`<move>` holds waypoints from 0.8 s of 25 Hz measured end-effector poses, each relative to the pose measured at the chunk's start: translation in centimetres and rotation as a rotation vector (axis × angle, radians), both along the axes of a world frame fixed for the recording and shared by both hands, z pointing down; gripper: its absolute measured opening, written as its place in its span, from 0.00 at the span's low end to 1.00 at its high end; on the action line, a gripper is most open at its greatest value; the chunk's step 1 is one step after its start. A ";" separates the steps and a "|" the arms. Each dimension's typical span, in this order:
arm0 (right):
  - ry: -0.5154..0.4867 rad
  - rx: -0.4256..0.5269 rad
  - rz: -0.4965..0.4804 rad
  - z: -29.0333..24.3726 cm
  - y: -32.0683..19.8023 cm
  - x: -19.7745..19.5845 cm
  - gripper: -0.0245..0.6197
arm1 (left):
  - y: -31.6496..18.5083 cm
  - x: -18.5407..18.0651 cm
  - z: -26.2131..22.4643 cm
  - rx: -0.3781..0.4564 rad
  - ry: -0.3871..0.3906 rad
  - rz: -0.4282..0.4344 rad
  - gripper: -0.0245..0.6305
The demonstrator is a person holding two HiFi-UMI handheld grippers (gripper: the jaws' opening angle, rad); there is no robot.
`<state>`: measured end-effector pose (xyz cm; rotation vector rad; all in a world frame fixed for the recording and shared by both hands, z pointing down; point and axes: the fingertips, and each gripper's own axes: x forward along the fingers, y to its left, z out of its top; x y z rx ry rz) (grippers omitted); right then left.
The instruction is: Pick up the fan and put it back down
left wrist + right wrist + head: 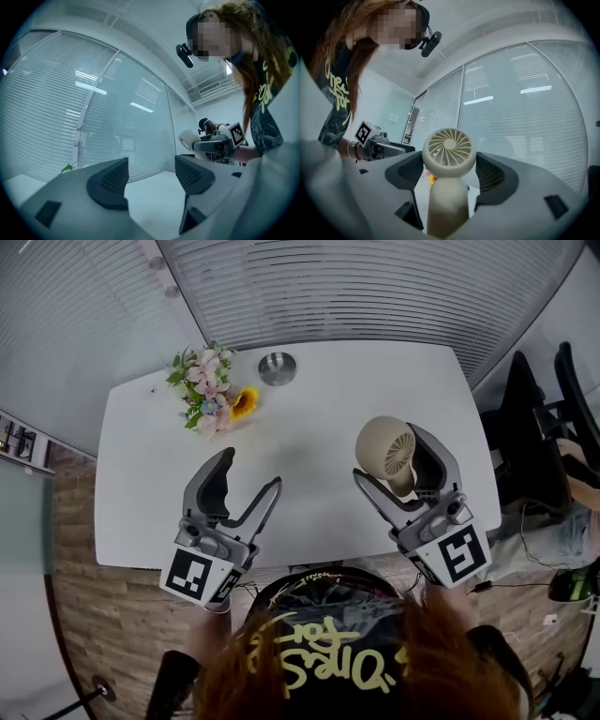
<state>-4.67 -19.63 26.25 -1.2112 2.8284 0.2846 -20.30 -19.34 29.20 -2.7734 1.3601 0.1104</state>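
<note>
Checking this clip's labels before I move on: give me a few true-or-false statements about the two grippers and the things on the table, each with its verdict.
1. The right gripper is shut on the beige plastic fan with a round grille head. True.
2. The left gripper grips the bunch of pink and yellow flowers. False: its jaws stand apart with nothing between them, and the flowers lie at the far left of the white table.
3. A small round metal dish sits to the right of the flowers, near the table's far edge. True.
4. The fan stands alone at the middle of the table. False: it is between the right gripper's jaws.
</note>
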 end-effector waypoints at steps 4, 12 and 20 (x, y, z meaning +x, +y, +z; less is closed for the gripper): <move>0.050 -0.051 -0.045 1.2 -0.7 -1.9 0.59 | 0.4 -0.6 0.1 -0.006 0.004 -0.031 0.51; 0.173 -0.136 -0.163 5.9 -3.2 -7.3 0.59 | 1.3 -2.5 1.9 -0.071 0.020 -0.091 0.51; 0.280 -0.247 -0.255 13.2 -5.0 -10.9 0.59 | 2.5 -4.9 3.3 -0.099 0.031 -0.194 0.51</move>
